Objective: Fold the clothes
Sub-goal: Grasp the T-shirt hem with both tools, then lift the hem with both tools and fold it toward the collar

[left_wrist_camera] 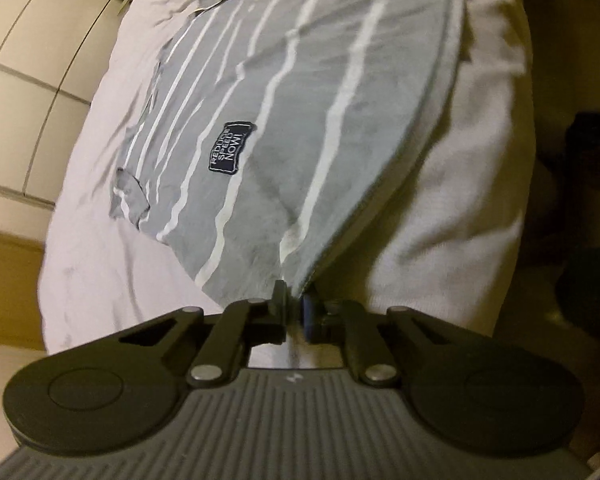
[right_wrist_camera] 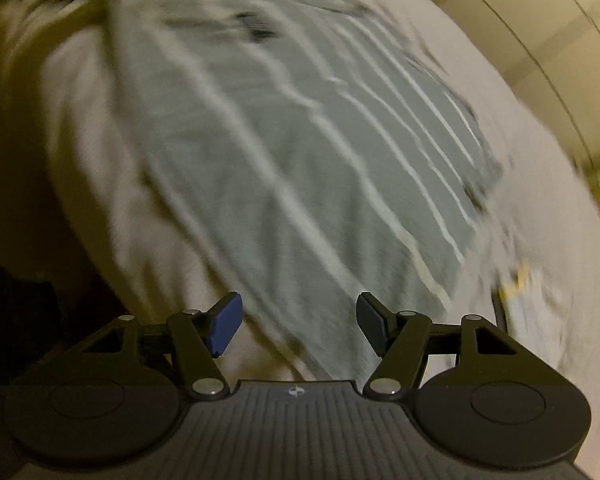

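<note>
Left gripper [left_wrist_camera: 294,300] is pinched on a corner of the grey striped shirt [left_wrist_camera: 284,92]; right gripper [right_wrist_camera: 298,322] gapes empty; I'd say no fold is made yet

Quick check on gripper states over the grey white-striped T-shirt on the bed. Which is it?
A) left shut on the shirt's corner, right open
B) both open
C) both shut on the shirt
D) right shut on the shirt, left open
A: the left gripper pinches a corner of the grey white-striped T-shirt, while the right gripper has its blue-padded fingers spread wide with nothing clamped.
</note>
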A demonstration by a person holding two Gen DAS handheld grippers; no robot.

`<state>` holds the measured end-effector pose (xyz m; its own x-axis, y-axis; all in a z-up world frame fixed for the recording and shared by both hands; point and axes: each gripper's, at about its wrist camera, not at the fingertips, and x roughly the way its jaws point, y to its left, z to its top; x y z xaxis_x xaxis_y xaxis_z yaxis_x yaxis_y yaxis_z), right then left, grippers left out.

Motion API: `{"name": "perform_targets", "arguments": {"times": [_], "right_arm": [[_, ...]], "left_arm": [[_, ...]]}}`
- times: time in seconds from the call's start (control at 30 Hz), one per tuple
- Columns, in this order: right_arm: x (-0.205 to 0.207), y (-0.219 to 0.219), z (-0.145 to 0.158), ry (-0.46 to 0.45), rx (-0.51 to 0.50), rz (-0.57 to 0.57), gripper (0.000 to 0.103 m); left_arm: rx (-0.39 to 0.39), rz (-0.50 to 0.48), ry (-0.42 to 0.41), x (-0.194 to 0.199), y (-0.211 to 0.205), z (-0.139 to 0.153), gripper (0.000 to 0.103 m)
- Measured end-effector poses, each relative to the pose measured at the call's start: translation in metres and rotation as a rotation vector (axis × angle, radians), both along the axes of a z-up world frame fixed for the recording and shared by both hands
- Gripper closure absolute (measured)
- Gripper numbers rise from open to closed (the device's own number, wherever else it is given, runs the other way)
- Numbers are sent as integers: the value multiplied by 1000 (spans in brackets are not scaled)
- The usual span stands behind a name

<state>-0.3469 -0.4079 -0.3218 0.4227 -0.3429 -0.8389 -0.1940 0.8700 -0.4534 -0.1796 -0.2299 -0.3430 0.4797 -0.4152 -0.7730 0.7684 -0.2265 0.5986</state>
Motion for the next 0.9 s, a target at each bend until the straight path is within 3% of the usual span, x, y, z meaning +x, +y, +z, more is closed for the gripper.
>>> {"name": "perform_targets", "arguments": {"times": [0.13, 0.27, 0.4, 0.57, 0.67, 0.77, 0.87, 0.9], "right_arm": [[-9, 13, -30, 18, -95, 120, 39], [-18, 0, -50, 29, -180, 140, 41], [-25, -15, -59, 13, -223, 156, 45], [-29, -24, -60, -24, -254, 196, 49], [-33, -29, -58, -33, -284, 205, 53], [-35, -40, -57, -33, -310, 180, 57], [-29, -53, -54, -42, -317, 160, 71], [-27, -56, -53, -40, -317, 156, 84]], "left_arm": [[21, 3, -13, -2, -7, -3, 91], [31, -11, -47, -4, -4, -12, 73], [57, -67, -106, -10, 0, -25, 70], [99, -175, -191, -21, 7, -44, 77], [90, -142, -209, -17, 9, -41, 78], [87, -94, -212, -9, 11, -40, 88], [85, -88, -196, -3, 6, -39, 96], [84, -91, -188, -2, 5, -37, 100]]}}
